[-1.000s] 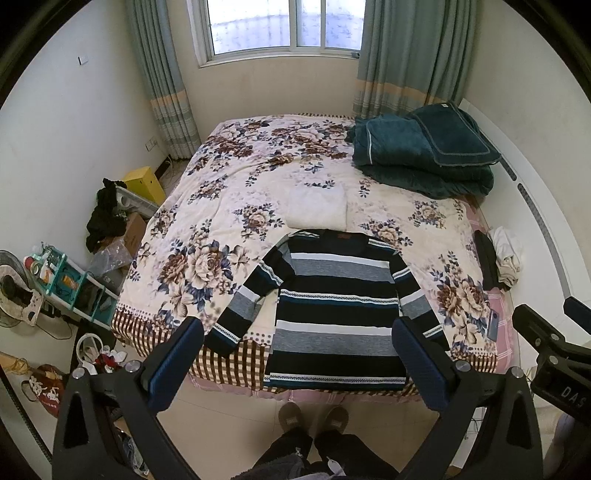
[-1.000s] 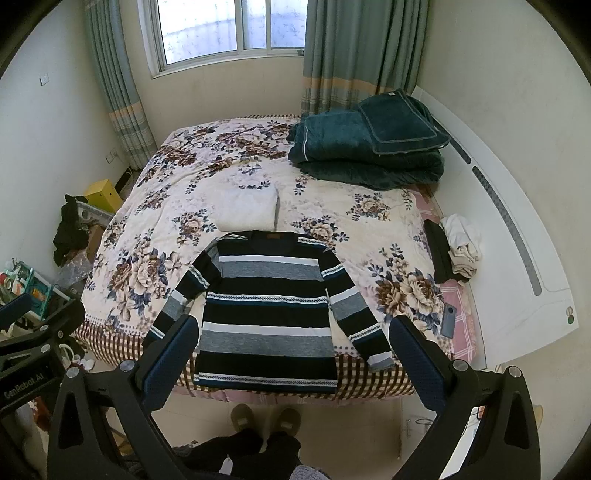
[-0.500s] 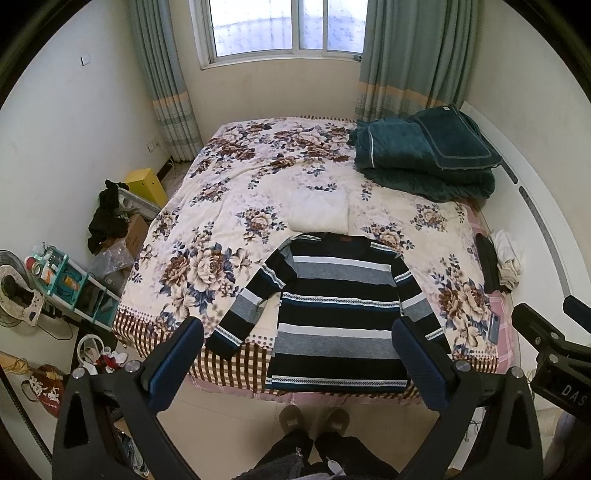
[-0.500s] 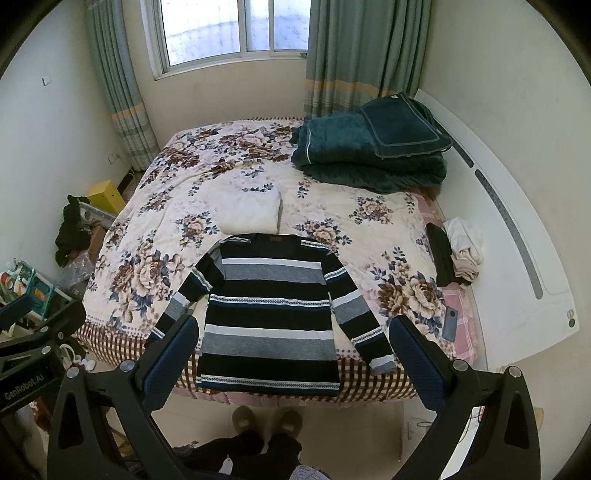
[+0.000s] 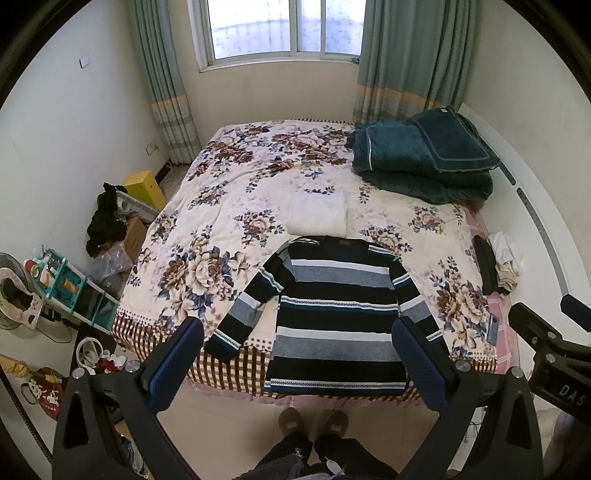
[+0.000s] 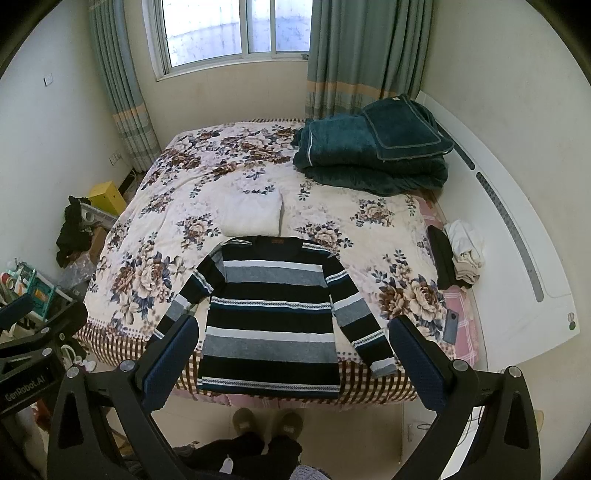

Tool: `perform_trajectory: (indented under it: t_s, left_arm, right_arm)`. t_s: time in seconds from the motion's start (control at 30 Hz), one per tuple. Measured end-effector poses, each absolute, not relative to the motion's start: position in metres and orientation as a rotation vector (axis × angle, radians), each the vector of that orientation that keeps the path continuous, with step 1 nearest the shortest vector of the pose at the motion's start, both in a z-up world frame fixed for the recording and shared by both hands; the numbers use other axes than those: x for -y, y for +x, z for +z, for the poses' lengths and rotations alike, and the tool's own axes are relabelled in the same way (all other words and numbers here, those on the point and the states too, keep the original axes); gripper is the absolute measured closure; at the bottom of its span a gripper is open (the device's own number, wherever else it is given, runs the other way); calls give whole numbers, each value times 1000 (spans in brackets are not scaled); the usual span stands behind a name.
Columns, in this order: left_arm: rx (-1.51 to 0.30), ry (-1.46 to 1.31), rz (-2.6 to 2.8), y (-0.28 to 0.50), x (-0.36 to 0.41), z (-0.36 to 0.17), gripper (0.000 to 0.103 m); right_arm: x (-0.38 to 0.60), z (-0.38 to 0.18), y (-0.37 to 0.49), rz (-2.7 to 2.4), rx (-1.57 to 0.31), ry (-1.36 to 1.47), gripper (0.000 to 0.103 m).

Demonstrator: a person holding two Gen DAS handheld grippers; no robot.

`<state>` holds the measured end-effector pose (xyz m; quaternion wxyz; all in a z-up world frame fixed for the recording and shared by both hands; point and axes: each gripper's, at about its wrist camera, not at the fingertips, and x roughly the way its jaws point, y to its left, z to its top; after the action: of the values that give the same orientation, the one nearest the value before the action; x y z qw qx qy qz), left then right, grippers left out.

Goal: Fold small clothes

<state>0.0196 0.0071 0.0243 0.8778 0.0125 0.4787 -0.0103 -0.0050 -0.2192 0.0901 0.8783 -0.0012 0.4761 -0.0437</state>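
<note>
Thing: black, grey and white striped knit sweater (image 5: pixel 338 317) flat on near edge of flowery bed (image 5: pixel 229 192) | Feel: soft, light, floppy | Grab: sleeve cuffs | Claws: left claw (image 5: pixel 295 358), right claw (image 6: pixel 291 356) wide open, holding nothing

Both wrist cameras hang high at the foot of the bed (image 5: pixel 229 206), well back from it, tilted down toward the window (image 5: pixel 280 26). The left view sits left of the right; both share the bed and sweater (image 6: pixel 269 314).
</note>
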Motion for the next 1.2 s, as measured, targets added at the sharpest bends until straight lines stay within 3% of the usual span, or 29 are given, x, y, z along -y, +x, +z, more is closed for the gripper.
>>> perform_trajectory:
  t_s: [1.2]
  left_arm:
    - [-949,29,-23,25,-3,25,0]
  right_arm:
    - [204,107,18,-90,-987,9,0]
